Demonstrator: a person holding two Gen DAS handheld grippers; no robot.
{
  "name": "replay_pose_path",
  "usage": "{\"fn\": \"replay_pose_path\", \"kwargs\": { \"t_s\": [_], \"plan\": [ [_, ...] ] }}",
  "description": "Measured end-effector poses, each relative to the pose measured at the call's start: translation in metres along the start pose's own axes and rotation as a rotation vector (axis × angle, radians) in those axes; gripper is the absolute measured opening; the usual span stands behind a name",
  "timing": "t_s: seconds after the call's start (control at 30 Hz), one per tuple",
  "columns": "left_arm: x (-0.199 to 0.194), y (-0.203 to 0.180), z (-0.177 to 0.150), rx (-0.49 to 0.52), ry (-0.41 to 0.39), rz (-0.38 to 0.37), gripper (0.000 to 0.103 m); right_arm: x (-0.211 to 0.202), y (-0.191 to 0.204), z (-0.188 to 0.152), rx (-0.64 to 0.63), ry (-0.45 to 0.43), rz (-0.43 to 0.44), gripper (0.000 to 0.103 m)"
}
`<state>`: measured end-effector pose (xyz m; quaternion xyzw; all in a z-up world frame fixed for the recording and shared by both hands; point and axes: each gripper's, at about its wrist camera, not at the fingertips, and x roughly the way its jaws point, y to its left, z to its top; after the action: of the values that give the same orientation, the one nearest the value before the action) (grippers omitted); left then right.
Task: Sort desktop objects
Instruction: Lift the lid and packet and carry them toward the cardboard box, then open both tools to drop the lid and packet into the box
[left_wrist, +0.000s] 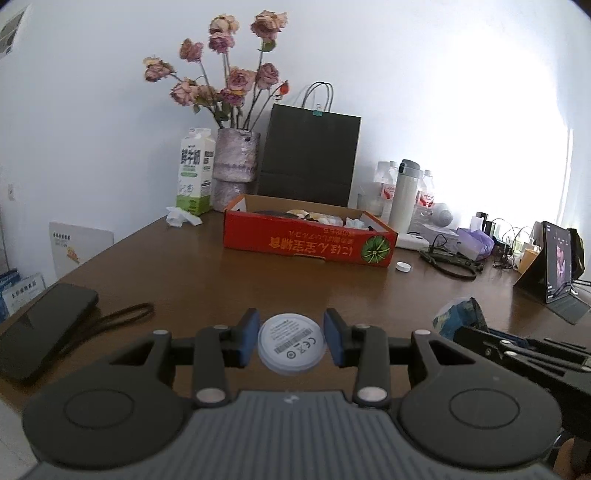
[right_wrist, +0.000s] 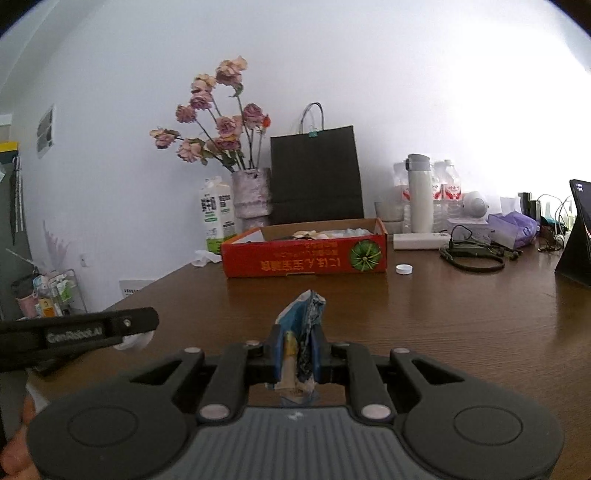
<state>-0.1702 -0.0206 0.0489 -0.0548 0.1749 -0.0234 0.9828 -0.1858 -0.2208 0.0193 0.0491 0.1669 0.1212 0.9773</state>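
My left gripper (left_wrist: 291, 341) is shut on a round white disc (left_wrist: 291, 344) with a printed label, held above the brown table (left_wrist: 207, 280). My right gripper (right_wrist: 298, 354) is shut on a crumpled blue and white wrapper (right_wrist: 301, 332) that sticks up between the blue pads. The wrapper also shows at the right of the left wrist view (left_wrist: 458, 319). The left gripper's black side shows at the left of the right wrist view (right_wrist: 85, 332). An open red cardboard box (left_wrist: 306, 243) (right_wrist: 306, 256) with several items inside sits ahead of both grippers.
A black phone (left_wrist: 44, 332) with a cord lies at the left. A milk carton (left_wrist: 195, 171), flower vase (left_wrist: 236, 162) and black paper bag (left_wrist: 308, 155) stand behind the box. A white bottle cap (left_wrist: 403, 266), cables, thermos (left_wrist: 404, 195), bottles and a propped tablet (left_wrist: 557, 269) are at the right.
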Motion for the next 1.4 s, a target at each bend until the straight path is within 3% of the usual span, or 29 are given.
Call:
{"fn": "replay_pose_path", "kwargs": {
  "t_s": [0.27, 0.33, 0.43, 0.57, 0.67, 0.77, 0.87, 0.97, 1.03, 1.1, 1.13, 1.17, 1.2, 1.27, 1.4],
  "plan": [
    [0.062, -0.005, 0.050, 0.065, -0.026, -0.015, 0.039, 0.058, -0.023, 0.047, 0.004, -0.025, 0.028, 0.014],
    [0.090, -0.005, 0.073, 0.073, -0.018, -0.060, 0.039, 0.079, -0.031, 0.069, 0.017, -0.034, 0.051, 0.014],
    [0.142, -0.001, 0.111, 0.019, 0.060, -0.136, 0.039, 0.120, -0.045, 0.105, 0.020, -0.030, 0.086, 0.014],
    [0.209, -0.007, 0.153, 0.019, 0.088, -0.117, 0.039, 0.185, -0.068, 0.146, 0.058, 0.031, 0.088, 0.014],
    [0.269, -0.021, 0.179, 0.069, 0.168, -0.126, 0.039, 0.237, -0.080, 0.174, 0.085, 0.100, 0.066, 0.014],
    [0.328, -0.033, 0.191, 0.092, 0.283, -0.139, 0.039, 0.299, -0.088, 0.199, 0.110, 0.248, 0.054, 0.015],
    [0.383, -0.044, 0.189, 0.136, 0.412, -0.102, 0.039, 0.355, -0.091, 0.210, 0.118, 0.414, 0.037, 0.015],
    [0.423, -0.039, 0.179, 0.081, 0.552, -0.069, 0.039, 0.404, -0.100, 0.206, 0.108, 0.547, -0.045, 0.015],
    [0.433, -0.031, 0.178, 0.017, 0.574, -0.060, 0.039, 0.422, -0.101, 0.200, 0.088, 0.596, -0.078, 0.016],
    [0.436, -0.024, 0.181, -0.051, 0.572, -0.059, 0.049, 0.433, -0.102, 0.192, 0.079, 0.637, -0.072, 0.021],
    [0.436, -0.022, 0.183, -0.066, 0.571, -0.053, 0.062, 0.435, -0.101, 0.189, 0.071, 0.640, -0.085, 0.022],
    [0.436, -0.020, 0.186, -0.067, 0.570, -0.073, 0.078, 0.438, -0.101, 0.187, 0.056, 0.643, -0.111, 0.035],
    [0.433, -0.018, 0.190, -0.069, 0.563, -0.096, 0.081, 0.440, -0.103, 0.187, 0.058, 0.644, -0.117, 0.051],
    [0.425, -0.013, 0.200, -0.065, 0.539, -0.104, 0.084, 0.434, -0.108, 0.193, 0.079, 0.611, -0.112, 0.063],
    [0.408, -0.008, 0.222, -0.027, 0.508, -0.064, 0.093, 0.420, -0.111, 0.211, 0.115, 0.566, -0.106, 0.064]
  ]
}}
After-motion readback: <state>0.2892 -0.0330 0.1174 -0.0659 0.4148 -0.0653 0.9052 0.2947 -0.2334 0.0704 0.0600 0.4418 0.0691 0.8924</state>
